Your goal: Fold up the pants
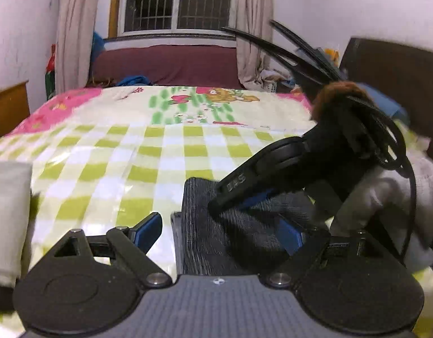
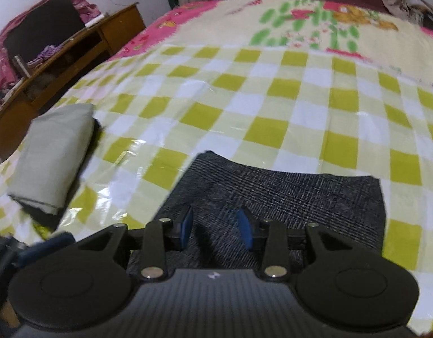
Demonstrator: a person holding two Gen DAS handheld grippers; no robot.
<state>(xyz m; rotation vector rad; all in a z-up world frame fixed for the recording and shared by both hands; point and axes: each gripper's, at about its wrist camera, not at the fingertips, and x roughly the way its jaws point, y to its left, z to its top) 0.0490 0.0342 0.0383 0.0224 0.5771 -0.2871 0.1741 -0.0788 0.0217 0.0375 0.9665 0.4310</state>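
Observation:
The dark grey checked pants (image 2: 301,197) lie folded into a compact rectangle on the green-and-white checked bed cover (image 2: 244,98). My right gripper (image 2: 216,226) hangs just over their near part. Its blue pads (image 2: 246,228) stand apart and pinch no fabric. In the left wrist view the pants (image 1: 199,225) lie under and between the fingers of my left gripper (image 1: 220,233), which is wide open and holds nothing. In that same view the right gripper (image 1: 219,205) points steeply down, with its tip at the cloth.
A folded grey-green cloth (image 2: 53,152) lies on the bed's left side near the edge. A wooden desk (image 2: 75,53) stands beyond it. A person's pale sleeve (image 1: 385,197) is at the right. A dark headboard (image 1: 394,84) and a window (image 1: 177,2) lie beyond.

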